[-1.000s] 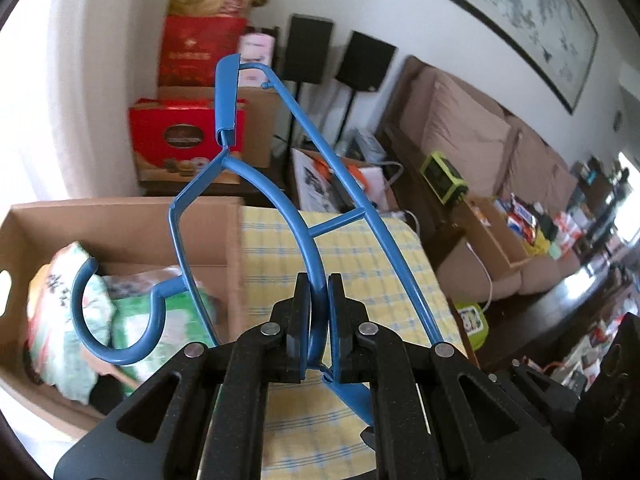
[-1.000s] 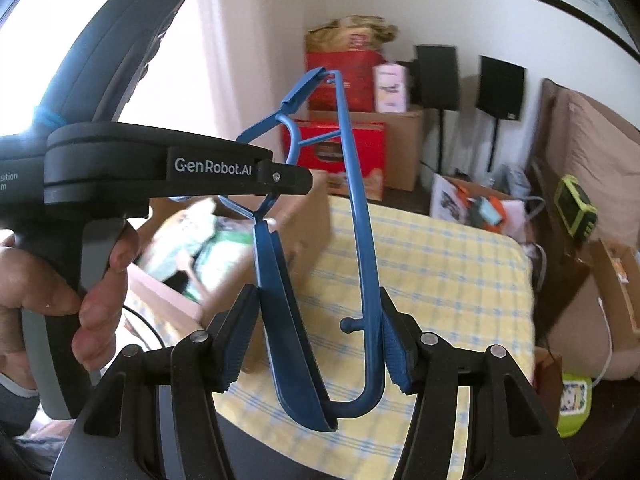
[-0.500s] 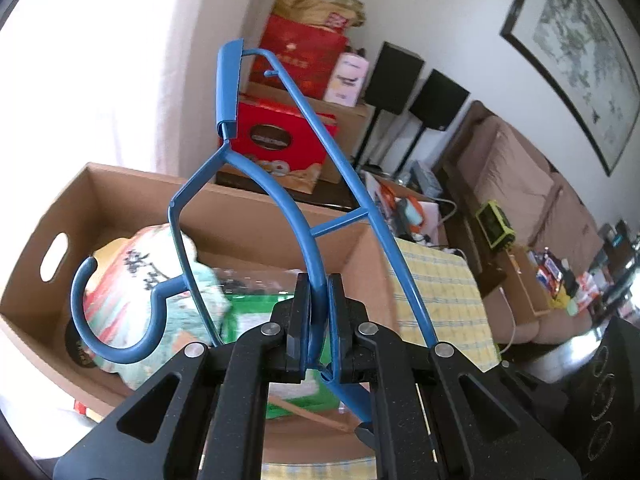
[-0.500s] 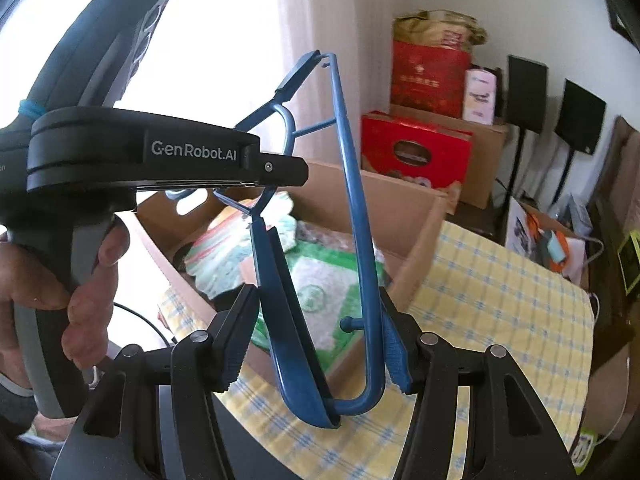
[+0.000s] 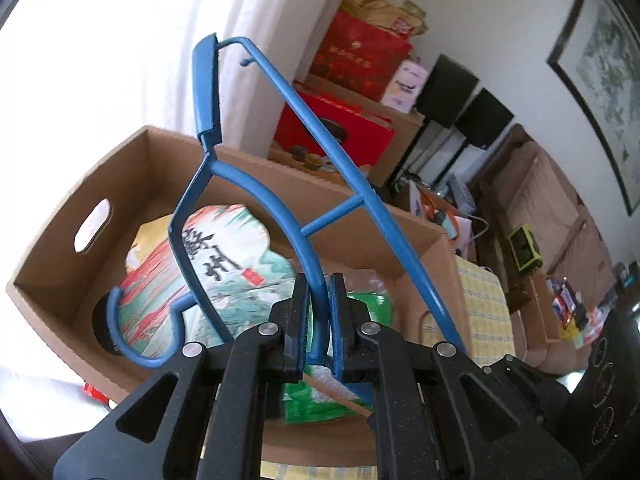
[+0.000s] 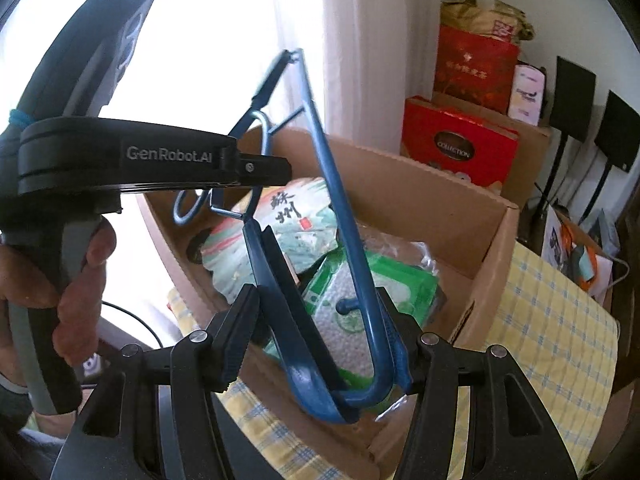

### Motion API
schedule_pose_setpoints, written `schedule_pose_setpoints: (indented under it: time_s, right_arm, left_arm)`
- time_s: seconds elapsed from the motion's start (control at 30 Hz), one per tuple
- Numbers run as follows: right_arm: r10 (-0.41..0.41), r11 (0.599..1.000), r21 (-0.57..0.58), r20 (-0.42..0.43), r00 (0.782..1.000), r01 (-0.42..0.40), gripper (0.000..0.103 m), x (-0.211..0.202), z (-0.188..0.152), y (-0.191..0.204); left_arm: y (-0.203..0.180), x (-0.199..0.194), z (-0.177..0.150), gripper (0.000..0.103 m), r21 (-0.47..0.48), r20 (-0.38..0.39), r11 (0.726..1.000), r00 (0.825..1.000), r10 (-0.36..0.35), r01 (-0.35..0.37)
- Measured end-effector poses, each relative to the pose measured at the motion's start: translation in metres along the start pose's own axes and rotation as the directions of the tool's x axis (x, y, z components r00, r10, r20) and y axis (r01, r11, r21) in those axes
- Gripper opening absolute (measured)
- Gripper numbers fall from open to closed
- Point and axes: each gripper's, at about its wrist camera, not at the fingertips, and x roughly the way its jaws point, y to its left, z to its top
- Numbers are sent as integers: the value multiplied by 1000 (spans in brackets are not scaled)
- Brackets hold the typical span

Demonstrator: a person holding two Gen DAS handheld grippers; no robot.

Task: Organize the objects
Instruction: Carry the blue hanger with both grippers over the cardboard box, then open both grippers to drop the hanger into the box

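I hold a blue clothes hanger [image 5: 362, 201] with both grippers above an open cardboard box [image 5: 60, 252]. My left gripper [image 5: 318, 292] is shut on the hanger's curved arm, and the hook hangs low at the left over the box. In the right wrist view the hanger's [image 6: 342, 224] looped end sits between the pads of my right gripper [image 6: 316, 300], which press on it from both sides. The left gripper's black body [image 6: 120, 156] reaches in from the left there, with a hand [image 6: 80, 280] on its handle.
The box [image 6: 420, 200] holds a colourful printed bag [image 5: 224, 264] and a green packet [image 6: 360, 304]. It stands on a yellow checked cloth [image 6: 552, 340]. Red gift boxes [image 6: 456, 148] and black speakers [image 5: 444, 88] stand behind. A brown sofa [image 5: 560, 208] lies at the right.
Both grippers have carried the hanger leftward from over the yellow cloth to over the cardboard box, sinking a little. The grips have not changed.
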Motion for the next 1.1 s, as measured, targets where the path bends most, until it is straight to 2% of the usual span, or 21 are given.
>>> schedule_pose_setpoints:
  time_s: [0.23, 0.6, 0.77, 0.9, 1.0, 1.1]
  right_arm:
    - [8, 1000, 21, -37, 999, -7, 59, 15, -3, -10]
    - [-5, 999, 46, -51, 999, 8, 57, 16, -10, -15]
    - [-13, 998, 61, -45, 999, 16, 59, 10, -11, -15]
    - [-14, 996, 82, -31, 999, 16, 67, -1, -13, -16]
    - [-26, 995, 96, -22, 999, 28, 68, -11, -13, -18]
    - [-39, 992, 120, 0, 999, 38, 71, -25, -15, -19]
  left_arm:
    - [16, 14, -6, 12, -40, -29, 999, 999, 32, -33]
    - [16, 35, -21, 16, -44, -95, 997, 993, 66, -71]
    - [11, 30, -22, 38, -25, -77, 997, 995, 65, -67]
    - [10, 21, -19, 49, -9, -51, 998, 997, 55, -55]
    - [7, 16, -18, 52, 8, -42, 999, 998, 45, -44]
    - [3, 7, -18, 60, 37, -25, 999, 999, 41, -40]
